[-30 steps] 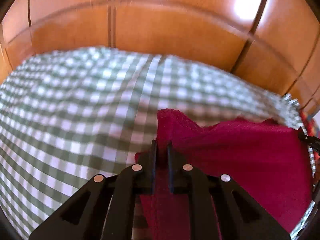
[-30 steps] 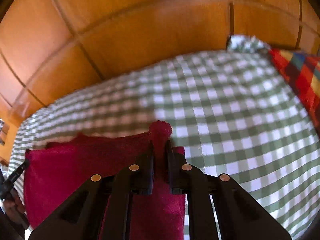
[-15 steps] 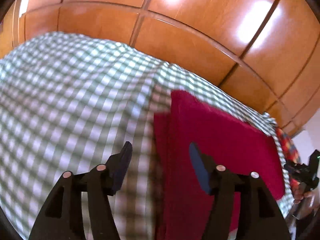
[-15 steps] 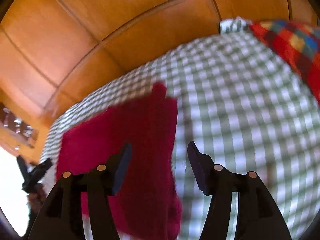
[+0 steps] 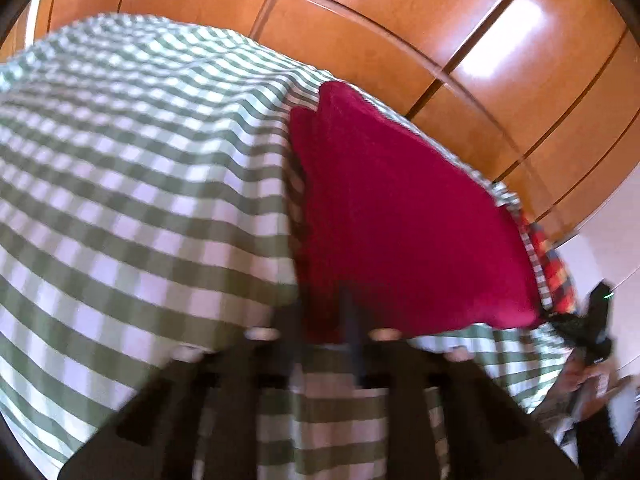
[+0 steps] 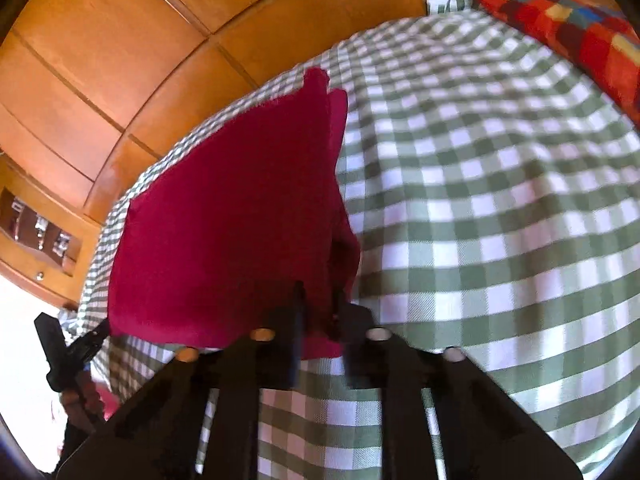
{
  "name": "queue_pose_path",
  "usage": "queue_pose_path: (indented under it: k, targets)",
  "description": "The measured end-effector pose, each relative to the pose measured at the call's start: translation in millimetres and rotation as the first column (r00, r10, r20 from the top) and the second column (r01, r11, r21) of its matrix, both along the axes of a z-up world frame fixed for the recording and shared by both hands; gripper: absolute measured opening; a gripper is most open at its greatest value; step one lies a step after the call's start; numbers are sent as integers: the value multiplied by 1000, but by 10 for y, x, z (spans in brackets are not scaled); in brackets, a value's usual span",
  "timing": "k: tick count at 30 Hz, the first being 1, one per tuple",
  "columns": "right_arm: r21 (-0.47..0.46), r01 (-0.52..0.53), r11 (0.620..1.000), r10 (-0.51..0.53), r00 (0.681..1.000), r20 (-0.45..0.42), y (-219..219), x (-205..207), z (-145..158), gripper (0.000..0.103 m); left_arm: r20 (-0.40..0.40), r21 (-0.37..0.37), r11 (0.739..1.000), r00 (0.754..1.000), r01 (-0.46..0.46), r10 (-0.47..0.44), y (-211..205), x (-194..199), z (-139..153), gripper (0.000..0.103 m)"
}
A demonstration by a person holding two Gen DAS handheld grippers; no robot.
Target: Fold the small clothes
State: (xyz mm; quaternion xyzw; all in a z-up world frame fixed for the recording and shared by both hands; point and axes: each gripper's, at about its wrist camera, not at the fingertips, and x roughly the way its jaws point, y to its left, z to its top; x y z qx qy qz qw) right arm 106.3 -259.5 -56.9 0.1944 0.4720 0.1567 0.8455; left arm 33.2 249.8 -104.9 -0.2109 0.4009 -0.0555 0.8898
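Observation:
A dark red cloth (image 5: 400, 208) lies folded into a flat rectangle on the green-and-white checked cover (image 5: 140, 160). My left gripper (image 5: 324, 320) is shut on its near left corner, the fingers blurred by motion. In the right wrist view the same red cloth (image 6: 232, 208) stretches off to the left, and my right gripper (image 6: 320, 308) is shut on its near right corner, where the layers bunch up. Each view shows the other gripper's black body at the far corner of the cloth.
Orange wooden panelling (image 5: 440, 20) rises behind the checked cover (image 6: 480, 200). A red multicoloured checked cushion (image 6: 580, 32) lies at the far right. A wooden ledge with metal items (image 6: 36, 224) sits at the left. A hand (image 5: 580, 376) holds the other gripper.
One second ago both grippers held the cloth's far corners. They let go, opened, drew back, and have now shut on its near corners.

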Motion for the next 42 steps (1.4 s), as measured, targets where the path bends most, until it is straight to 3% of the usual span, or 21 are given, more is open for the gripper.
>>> queue_pose_path:
  k: [5, 8, 11, 14, 15, 17, 19, 21, 26, 33, 36, 42]
  targets:
    - [-102, -37, 994, 44, 997, 65, -41, -139, 303, 7, -12, 90, 994, 998, 68, -67, -4, -79, 122, 6]
    - [-152, -35, 988, 36, 999, 2, -71, -169, 74, 7, -53, 123, 988, 994, 96, -90, -43, -136, 30, 6]
    - [-132, -11, 991, 8, 1000, -23, -105, -191, -119, 7, -47, 100, 992, 996, 76, -72, -60, -212, 53, 6]
    - [-139, -18, 990, 17, 1000, -6, -85, -224, -60, 7, -41, 183, 981, 998, 60, -53, -160, -257, 143, 14]
    - [-153, -26, 988, 26, 1000, -3, -71, -222, -36, 7, -33, 232, 972, 999, 39, -32, -198, -267, 189, 26]
    - [-181, -29, 983, 31, 999, 7, -53, -223, 33, 16, 1, 282, 959, 1000, -9, 9, -226, -267, 291, 44]
    - [-198, 0, 980, 9, 999, 42, -57, -228, 147, 37, 52, 311, 949, 998, -46, 31, -289, -277, 447, 50]
    - [-185, 38, 982, -21, 996, 92, -53, -231, 265, 46, 85, 337, 938, 995, -79, 53, -343, -268, 547, 61]
    - [-160, 48, 986, -25, 989, 144, 133, -91, 444, 47, 144, 408, 907, 988, -106, 51, -531, -195, 698, 67]
    - [-94, -47, 994, 62, 983, 172, 697, 175, 513, 47, 146, 437, 897, 989, -70, 6, -696, -67, 717, 72]
    - [-112, -71, 991, 87, 985, 151, 898, 299, 419, 47, 148, 469, 881, 989, -63, -8, -765, -58, 709, 76]
    - [-244, -36, 969, 64, 992, 111, 1042, 446, 66, 47, 141, 548, 834, 990, -66, -14, -868, -34, 665, 82]
